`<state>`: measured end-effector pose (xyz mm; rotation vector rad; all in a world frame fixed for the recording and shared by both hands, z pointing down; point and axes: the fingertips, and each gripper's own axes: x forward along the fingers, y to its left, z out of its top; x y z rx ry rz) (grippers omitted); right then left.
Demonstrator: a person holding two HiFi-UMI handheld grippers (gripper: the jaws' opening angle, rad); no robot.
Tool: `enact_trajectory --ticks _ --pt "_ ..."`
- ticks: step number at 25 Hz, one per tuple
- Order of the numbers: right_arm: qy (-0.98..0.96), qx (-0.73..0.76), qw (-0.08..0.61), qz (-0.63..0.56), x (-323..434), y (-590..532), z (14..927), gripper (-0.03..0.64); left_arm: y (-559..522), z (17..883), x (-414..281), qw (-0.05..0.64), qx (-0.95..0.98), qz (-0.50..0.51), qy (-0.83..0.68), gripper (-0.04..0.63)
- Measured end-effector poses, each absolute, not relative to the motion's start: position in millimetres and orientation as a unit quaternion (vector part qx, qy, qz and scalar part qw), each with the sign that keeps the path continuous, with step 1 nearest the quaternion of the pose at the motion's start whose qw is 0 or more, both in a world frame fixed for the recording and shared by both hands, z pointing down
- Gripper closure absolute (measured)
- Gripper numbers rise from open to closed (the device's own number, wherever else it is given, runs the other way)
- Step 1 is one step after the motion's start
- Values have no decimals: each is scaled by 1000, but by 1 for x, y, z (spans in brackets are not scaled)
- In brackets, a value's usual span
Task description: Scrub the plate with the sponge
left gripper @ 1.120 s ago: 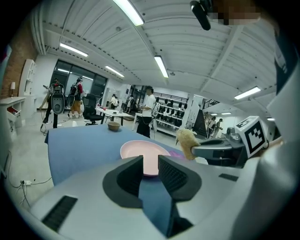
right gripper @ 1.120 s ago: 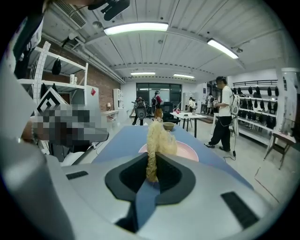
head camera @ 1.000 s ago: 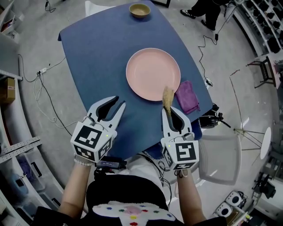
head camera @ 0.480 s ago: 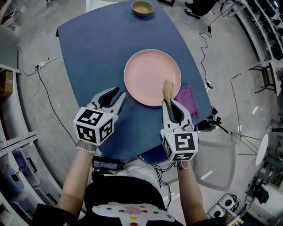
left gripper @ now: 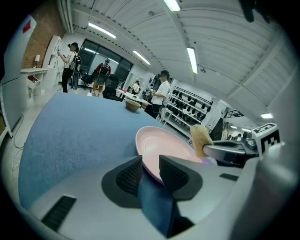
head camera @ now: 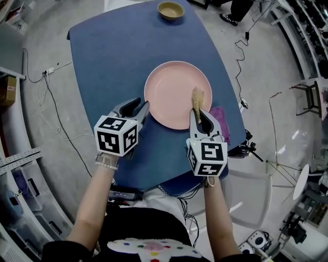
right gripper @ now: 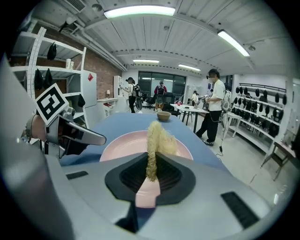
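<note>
The left forearm (head camera: 95, 199) and right forearm (head camera: 218, 215) are reaching forward side by side over the near edge of the blue table (head camera: 102, 51), each gripper tilting down toward the pink plate (head camera: 171, 84).

The left gripper (head camera: 141, 105) is angling in from the plate's near-left side. Its jaws are standing apart and have just been opening. The plate's rim is showing in the gap between them, with neither pad pressing on it.

The right gripper (head camera: 198, 113) is pointing straight ahead at the plate's near-right rim. Its jaws are squeezing a tan sponge (head camera: 197, 97) flat. The sponge is sticking out edge-on over the right part of the plate; whether it is touching the plate I cannot tell.

The plate is lying flat around the middle of the table, closer to the right edge. A purple cloth (head camera: 223, 120) is lying at that right edge, just beside the plate and partly hidden by the right gripper. A small tan bowl (head camera: 170, 9) is sitting at the far edge, well apart from everything else. Cables (head camera: 51, 102) are trailing across the floor left of the table.
</note>
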<state>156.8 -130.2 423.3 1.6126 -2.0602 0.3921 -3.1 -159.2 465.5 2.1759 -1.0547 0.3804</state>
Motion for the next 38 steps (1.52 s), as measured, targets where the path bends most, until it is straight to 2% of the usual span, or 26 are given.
enact_trajectory --ticks 16,30,38 --pt "-713 596 334 161 175 -156 478 575 -167 493 9 367 817 161 -414 482" --pt "-673 573 445 142 182 -183 500 577 -167 493 10 367 815 159 -418 476" --pt "-661 553 486 144 185 -193 509 577 -167 493 11 366 816 160 -417 476"
